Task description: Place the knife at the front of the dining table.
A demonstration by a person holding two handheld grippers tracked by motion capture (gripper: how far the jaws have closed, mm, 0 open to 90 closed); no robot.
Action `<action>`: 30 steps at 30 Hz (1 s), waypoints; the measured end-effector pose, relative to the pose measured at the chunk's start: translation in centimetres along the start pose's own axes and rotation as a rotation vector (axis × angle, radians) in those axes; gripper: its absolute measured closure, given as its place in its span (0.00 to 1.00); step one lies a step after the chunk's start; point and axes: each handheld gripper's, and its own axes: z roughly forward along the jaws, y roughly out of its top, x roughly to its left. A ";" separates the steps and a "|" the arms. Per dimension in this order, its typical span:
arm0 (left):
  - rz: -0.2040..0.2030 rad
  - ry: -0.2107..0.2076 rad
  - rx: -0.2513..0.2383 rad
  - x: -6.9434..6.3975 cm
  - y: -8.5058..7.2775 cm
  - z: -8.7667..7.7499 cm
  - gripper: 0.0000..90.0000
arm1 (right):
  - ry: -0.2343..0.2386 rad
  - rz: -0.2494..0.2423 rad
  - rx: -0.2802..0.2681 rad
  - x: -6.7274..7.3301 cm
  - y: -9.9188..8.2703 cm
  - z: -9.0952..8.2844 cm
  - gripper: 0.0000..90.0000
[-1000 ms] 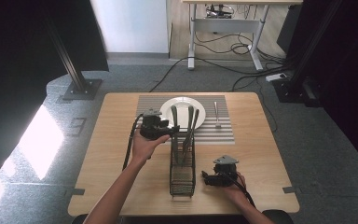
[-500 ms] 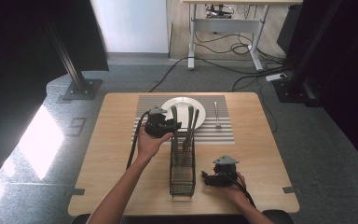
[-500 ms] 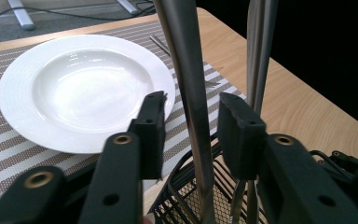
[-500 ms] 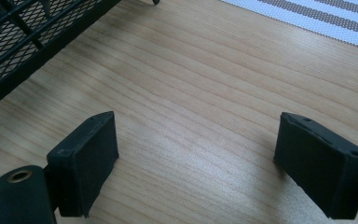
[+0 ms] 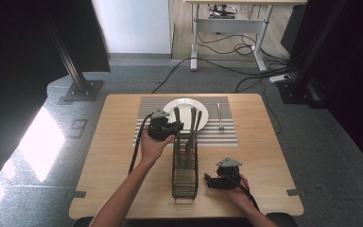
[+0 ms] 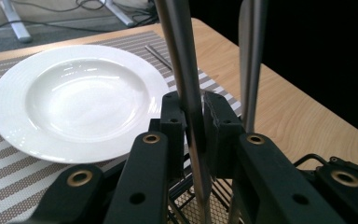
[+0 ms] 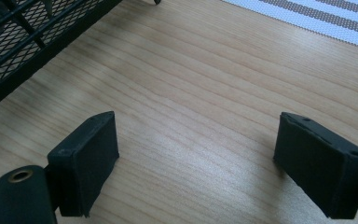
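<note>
A black mesh cutlery caddy [image 5: 185, 165] stands mid-table with three metal utensils upright in it. My left gripper [image 5: 177, 126] reaches in from the left at the caddy's far end. Its jaws have just been closing and now pinch the leftmost utensil handle [image 6: 179, 42], seen between the pads in the left gripper view [image 6: 193, 109]. A second handle [image 6: 249, 56] rises just beside it. My right gripper [image 5: 208, 180] rests on the wood right of the caddy, open [image 7: 200, 149] with nothing between its pads.
A white plate [image 5: 185, 111] sits on a striped placemat [image 5: 227, 135] beyond the caddy, with one metal utensil [image 5: 220, 116] lying to the plate's right. In the right gripper view, the caddy's mesh wall [image 7: 23, 37] is at upper left.
The left gripper has shifted slightly right toward the caddy and its jaws have closed onto the leftmost utensil handle. The right gripper has stayed put.
</note>
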 end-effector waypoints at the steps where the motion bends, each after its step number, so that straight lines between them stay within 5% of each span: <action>1: 0.002 -0.003 -0.010 0.0 0.0 -0.1 0.88 | 0.001 -0.001 0.000 0.0 0.0 0.0 0.15; 5: -0.004 -0.044 -0.037 -0.3 0.2 -0.6 0.92 | 0.000 -0.002 0.000 0.0 0.0 0.0 0.15; 9: 0.052 -0.028 -0.048 -1.0 0.7 -1.1 0.92 | 0.001 -0.003 0.000 0.0 0.0 0.0 0.15; 18: 0.098 -0.040 -0.120 -1.8 2.8 -3.6 0.93 | 0.003 -0.003 0.000 0.0 0.0 0.0 0.15; 30: 0.113 -0.045 -0.234 -2.1 5.4 -7.8 0.93 | 0.005 -0.001 0.002 0.0 0.0 0.0 0.15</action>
